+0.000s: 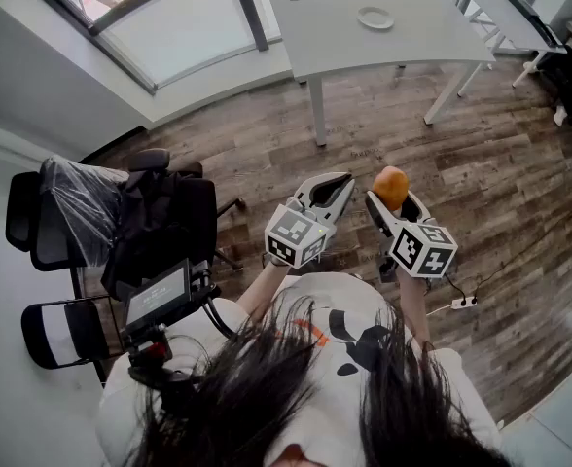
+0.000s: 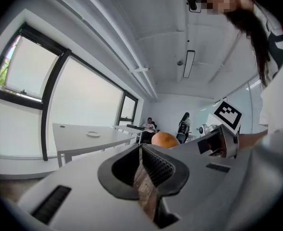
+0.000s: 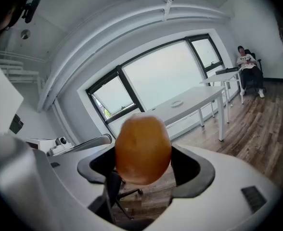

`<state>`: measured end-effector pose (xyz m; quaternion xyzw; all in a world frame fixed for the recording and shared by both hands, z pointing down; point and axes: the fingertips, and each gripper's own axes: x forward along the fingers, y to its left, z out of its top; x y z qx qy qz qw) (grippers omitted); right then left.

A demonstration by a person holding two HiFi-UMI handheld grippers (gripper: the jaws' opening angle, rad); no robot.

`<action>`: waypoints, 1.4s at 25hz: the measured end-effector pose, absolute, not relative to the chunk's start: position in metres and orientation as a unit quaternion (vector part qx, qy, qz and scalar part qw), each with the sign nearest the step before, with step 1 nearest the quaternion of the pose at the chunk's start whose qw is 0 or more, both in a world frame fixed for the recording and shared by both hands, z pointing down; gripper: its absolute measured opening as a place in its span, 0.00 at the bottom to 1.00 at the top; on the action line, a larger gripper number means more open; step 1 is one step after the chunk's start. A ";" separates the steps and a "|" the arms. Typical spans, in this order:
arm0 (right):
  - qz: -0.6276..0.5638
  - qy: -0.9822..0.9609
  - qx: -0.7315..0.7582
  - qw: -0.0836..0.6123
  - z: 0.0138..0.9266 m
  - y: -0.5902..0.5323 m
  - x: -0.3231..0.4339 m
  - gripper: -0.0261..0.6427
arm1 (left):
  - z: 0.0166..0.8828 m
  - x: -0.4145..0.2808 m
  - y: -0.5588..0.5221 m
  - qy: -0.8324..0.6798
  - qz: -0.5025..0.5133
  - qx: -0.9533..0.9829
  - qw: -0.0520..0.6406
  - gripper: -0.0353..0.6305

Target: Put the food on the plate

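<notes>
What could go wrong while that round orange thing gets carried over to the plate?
The round food sits between the wide-spread jaws of the right gripper, gripped only at its sides; it might slip out onto the wooden floor. The plate lies far off on the white table, so it is a long carry.

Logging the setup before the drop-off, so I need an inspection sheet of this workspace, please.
Surface: white table, across the wooden floor.
Job's things: plate on the table; orange-brown food held in the air, far from it.
Clutter: nothing seen on the table.
Grippers: left gripper shut, empty; right gripper shut on the food.
Cables: power strip with cord on the floor.
Surroundings: black chairs, windows.
</notes>
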<state>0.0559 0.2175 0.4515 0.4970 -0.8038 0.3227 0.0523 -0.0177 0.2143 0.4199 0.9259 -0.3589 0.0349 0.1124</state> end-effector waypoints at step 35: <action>0.334 -0.776 0.533 0.048 0.468 0.175 0.002 0.58 | 0.448 -0.070 0.158 -0.309 0.039 0.937 0.156 0.06</action>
